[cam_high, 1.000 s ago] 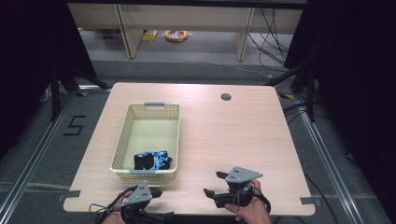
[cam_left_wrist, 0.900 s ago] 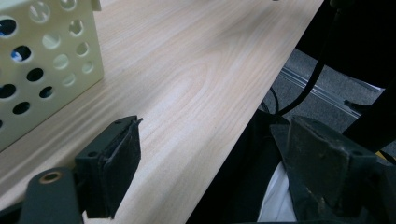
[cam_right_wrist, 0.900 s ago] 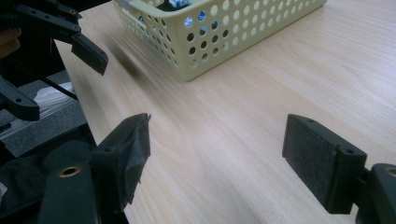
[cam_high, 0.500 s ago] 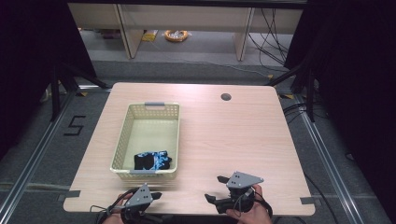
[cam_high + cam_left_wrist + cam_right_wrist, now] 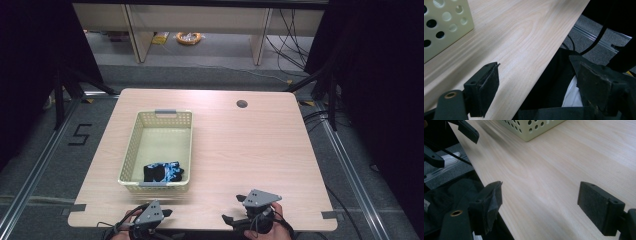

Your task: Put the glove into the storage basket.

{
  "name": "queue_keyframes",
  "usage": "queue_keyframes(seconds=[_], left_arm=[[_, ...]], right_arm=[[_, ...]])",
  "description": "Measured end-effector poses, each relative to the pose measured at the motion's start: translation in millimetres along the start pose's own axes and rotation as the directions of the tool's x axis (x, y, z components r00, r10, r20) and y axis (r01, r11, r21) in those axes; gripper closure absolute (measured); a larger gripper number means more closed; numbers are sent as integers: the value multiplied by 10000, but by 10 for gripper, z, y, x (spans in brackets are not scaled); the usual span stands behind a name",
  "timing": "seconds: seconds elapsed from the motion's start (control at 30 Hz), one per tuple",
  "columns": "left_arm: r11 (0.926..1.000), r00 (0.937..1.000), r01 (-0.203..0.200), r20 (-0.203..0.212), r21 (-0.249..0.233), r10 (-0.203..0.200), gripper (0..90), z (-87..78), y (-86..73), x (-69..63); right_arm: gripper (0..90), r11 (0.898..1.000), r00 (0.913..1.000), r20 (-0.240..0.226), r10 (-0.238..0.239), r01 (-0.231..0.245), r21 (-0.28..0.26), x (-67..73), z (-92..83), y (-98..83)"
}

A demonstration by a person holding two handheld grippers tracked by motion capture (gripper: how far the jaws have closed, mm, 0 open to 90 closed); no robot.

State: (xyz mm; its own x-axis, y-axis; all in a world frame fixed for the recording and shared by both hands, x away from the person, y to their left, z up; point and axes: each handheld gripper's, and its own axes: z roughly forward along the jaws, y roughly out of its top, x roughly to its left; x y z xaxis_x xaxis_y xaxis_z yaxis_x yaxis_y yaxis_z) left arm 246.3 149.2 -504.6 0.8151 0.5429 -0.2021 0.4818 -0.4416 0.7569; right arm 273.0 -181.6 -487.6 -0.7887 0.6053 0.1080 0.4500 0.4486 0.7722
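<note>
The wooden table [image 5: 240,150] takes up the middle of the high view, pale grain running across it, with a small dark round hole [image 5: 242,104] near its upper edge, right of centre. On its left half stands the cream perforated basket [image 5: 142,135], long side running up and down the frame, a grey handle at each short end. Inside it, in the lower end nearest the person, lies a crumpled black and blue cloth [image 5: 163,171], touching the near wall. Along the bottom edge of that view the person's hands come in. The right gripper [image 5: 234,220] sits at the lower centre-right, over the table's near edge, well apart from the basket; its jaws have just been opening and stand wide apart with nothing between them, bare wood showing between the pads [image 5: 599,207] in the right gripper view. The left gripper [image 5: 167,212] sits at the lower left of the high view, just below the basket's near end; in the left gripper view its jaws are likewise spread, gripping nothing, straddling the table's edge, with the basket's corner at upper left.
</note>
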Motion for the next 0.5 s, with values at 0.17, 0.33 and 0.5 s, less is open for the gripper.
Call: queue_keyframes(seconds=[0.17, 0.33, 0.5], left_arm=[[10000, 10000, -15, -18, 30, 15, 177, -12, -17, 5], [9999, 9997, -153, -213, 76, 155, 177, -34, -24, 17], [9998, 9998, -156, -158, -87, 155, 178, -37, -25, 27]], right_arm=[[207, 9998, 10000, 35, 29, -30, 188, 20, -23, -57], [203, 9996, 10000, 22, -1, 1, 270, 35, -50, -103], [200, 9995, 10000, 57, -12, 10, 328, 45, -53, -132]])
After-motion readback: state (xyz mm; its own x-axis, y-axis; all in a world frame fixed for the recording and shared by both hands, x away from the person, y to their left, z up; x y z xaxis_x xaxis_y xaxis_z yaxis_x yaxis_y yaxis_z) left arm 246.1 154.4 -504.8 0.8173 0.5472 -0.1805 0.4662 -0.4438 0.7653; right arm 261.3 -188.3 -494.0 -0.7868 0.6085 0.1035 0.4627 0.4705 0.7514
